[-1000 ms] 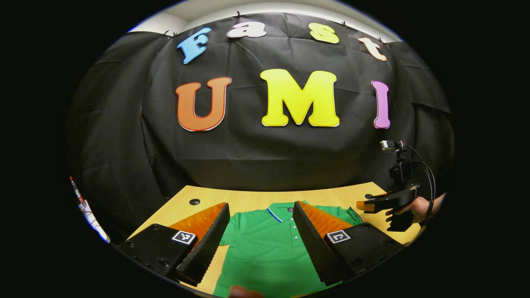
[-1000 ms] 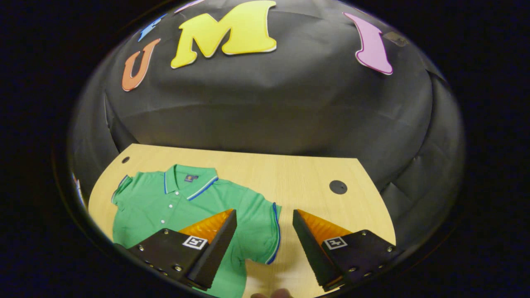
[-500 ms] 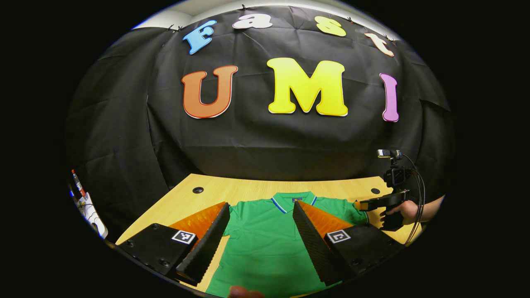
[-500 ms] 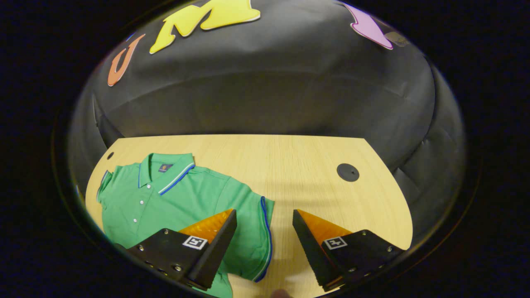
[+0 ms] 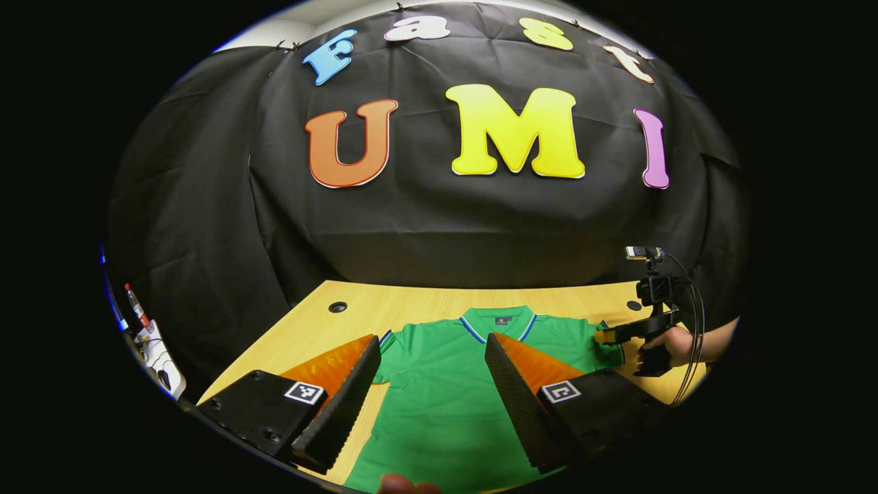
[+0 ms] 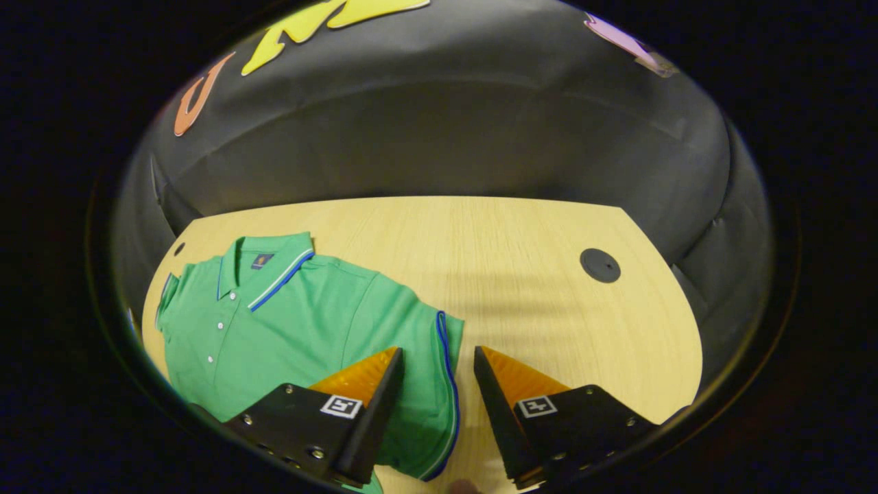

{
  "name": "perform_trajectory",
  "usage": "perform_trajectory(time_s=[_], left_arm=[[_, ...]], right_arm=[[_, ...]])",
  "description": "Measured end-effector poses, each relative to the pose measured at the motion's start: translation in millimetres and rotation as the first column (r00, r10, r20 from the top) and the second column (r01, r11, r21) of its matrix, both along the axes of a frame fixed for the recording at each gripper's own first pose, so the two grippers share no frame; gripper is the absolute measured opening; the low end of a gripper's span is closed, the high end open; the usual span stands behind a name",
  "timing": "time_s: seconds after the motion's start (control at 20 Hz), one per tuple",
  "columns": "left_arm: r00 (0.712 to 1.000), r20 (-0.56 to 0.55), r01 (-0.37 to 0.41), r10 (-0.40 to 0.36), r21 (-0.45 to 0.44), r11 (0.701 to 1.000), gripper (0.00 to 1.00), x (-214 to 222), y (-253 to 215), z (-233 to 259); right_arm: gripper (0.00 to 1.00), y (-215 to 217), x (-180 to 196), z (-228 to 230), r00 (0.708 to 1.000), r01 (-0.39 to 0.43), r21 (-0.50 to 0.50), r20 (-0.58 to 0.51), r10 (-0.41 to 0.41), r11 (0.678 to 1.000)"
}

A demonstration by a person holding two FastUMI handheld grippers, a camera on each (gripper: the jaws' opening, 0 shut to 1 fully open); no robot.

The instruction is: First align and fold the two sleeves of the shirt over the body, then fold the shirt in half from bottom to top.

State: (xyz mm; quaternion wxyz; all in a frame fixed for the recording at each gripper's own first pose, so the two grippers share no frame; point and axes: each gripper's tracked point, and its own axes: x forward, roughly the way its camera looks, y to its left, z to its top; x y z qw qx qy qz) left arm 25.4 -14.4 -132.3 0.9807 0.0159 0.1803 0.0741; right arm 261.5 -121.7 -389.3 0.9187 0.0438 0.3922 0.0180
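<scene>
The shirt (image 5: 446,405), a green polo with a blue-striped collar, lies flat and face up on the light wooden table (image 5: 309,329), buttons showing, collar toward the black cloth wall. Both short sleeves are spread out to the sides, not folded over the body.

In the left gripper view, your left hand-held gripper (image 5: 432,370) hovers above the shirt's chest with its two fingers spread wide apart, gripping nothing. The shirt's body shows in the gap between them. At the shirt's far sleeve, your other hand (image 5: 675,341) holds the right hand-held gripper (image 5: 607,336), its tip just at that sleeve's edge.

In the right gripper view, your right hand-held gripper (image 6: 439,381) is released, its fingers parted with a narrower gap. The blue-trimmed cuff (image 6: 449,384) of the shirt's sleeve (image 6: 411,357) runs up through that gap. One finger sits over the sleeve's green fabric, the other over bare table beside the cuff. Whether the fingers touch the cloth, you cannot tell from here.

A round black grommet (image 6: 600,265) sits in the table, well apart from the shirt.
</scene>
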Motion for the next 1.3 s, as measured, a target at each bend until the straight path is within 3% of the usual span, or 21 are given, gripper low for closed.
perform_trajectory(time_s=[0.1,0.2,0.25,0.4,0.45,0.9,1.3], left_arm=[[1.000,0.001,-0.003,0.003,0.001,1.000,0.99,-0.4,0.3,0.0],[1.000,0.001,-0.001,0.001,0.006,1.000,0.99,-1.7,0.0,0.4],[1.000,0.004,0.000,0.000,0.010,1.000,0.99,-2.3,-0.6,1.3],[1.000,0.004,-0.002,0.002,0.013,1.000,0.99,-3.1,1.8,2.9],[1.000,0.005,-0.004,0.004,0.013,1.000,0.99,-5.5,3.0,3.5],[1.000,0.018,-0.021,0.021,0.005,1.000,0.99,-8.5,6.1,6.0],[0.997,0.036,-0.065,0.065,-0.004,0.998,0.99,-24.7,40.0,8.3]], right_arm=[[0.52,0.1,0.0,0.5,1.000,-0.005,0.000,-0.002,0.005,1.000],[0.53,-1.4,0.0,-3.0,1.000,-0.015,-0.028,-0.007,0.015,0.999],[0.21,-1.0,-1.8,-1.9,1.000,-0.021,-0.028,-0.006,0.020,0.999],[0.19,3.7,-5.9,-0.5,0.998,-0.059,-0.035,-0.020,0.058,0.998],[0.06,3.6,-5.2,-0.9,0.997,-0.073,-0.043,-0.023,0.072,0.996],[0.06,-0.1,-0.3,46.1,0.997,-0.028,-0.039,0.068,0.030,0.999],[0.05,55.9,-4.7,91.5,0.990,-0.081,-0.023,0.118,0.083,0.996]])
